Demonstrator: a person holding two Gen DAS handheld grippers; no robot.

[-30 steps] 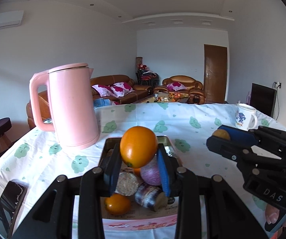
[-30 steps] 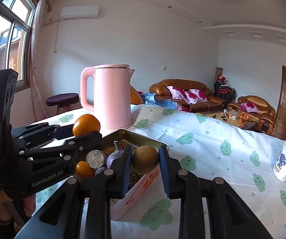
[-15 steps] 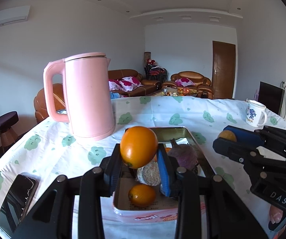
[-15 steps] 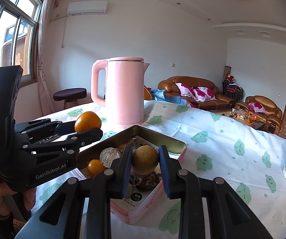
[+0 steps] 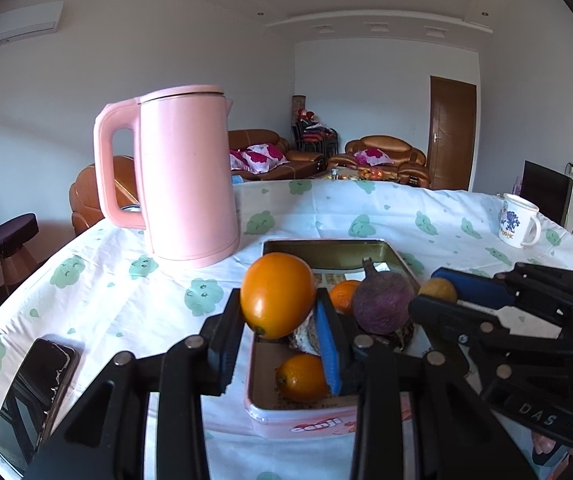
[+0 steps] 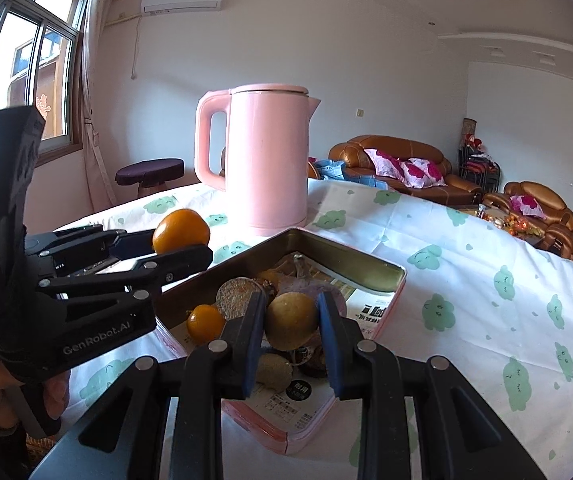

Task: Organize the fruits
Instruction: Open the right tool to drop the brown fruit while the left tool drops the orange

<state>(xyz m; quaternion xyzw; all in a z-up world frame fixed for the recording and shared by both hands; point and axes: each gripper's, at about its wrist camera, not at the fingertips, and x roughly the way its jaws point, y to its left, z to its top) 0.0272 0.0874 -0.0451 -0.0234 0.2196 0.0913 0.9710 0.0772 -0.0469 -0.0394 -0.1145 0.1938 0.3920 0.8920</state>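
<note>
A glossy pink kettle (image 5: 190, 184) stands on printed cloth (image 5: 126, 300) beside a shiny metal-lined tin (image 5: 338, 254) of fruit.

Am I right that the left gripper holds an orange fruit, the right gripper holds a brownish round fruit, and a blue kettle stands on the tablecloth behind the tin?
Not quite: the kettle is pink, not blue, as the right wrist view shows. The rest holds: the left gripper clamps the orange fruit, the right gripper clamps the brownish round fruit, and the kettle stands on the tablecloth behind the tin.
</note>
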